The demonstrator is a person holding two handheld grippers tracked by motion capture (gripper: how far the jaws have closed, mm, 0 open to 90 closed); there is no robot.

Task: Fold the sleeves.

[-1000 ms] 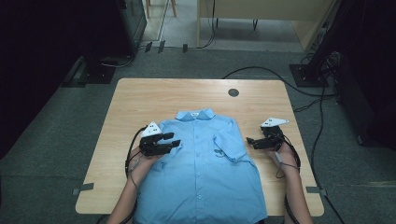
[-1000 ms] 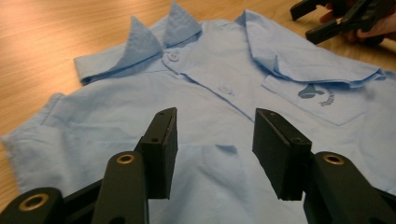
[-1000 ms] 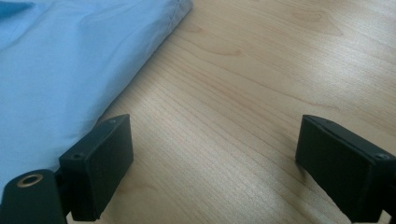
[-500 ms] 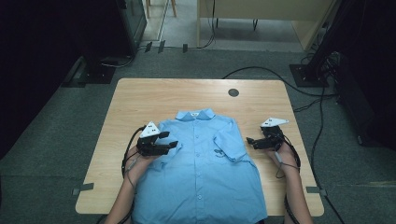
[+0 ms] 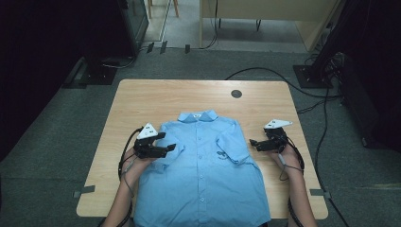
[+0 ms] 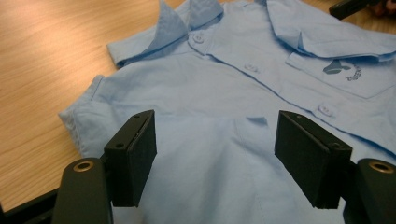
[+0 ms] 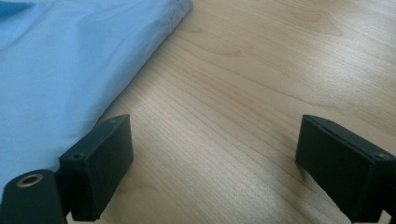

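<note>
over the shirt [image 6: 224, 93], left gripper [image 6: 215, 158] just opening, empty; right gripper [image 7: 212, 163] open.

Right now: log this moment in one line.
left gripper: just opening, empty, over shirt | right gripper: open, over table beside shirt

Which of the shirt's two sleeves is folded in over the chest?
The sleeve on the right gripper's side, lying across the shirt above the pocket logo. The other sleeve lies flat beside the left gripper.

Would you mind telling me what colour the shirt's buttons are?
The buttons are light blue, matching the shirt; the left gripper view shows them best.
</note>
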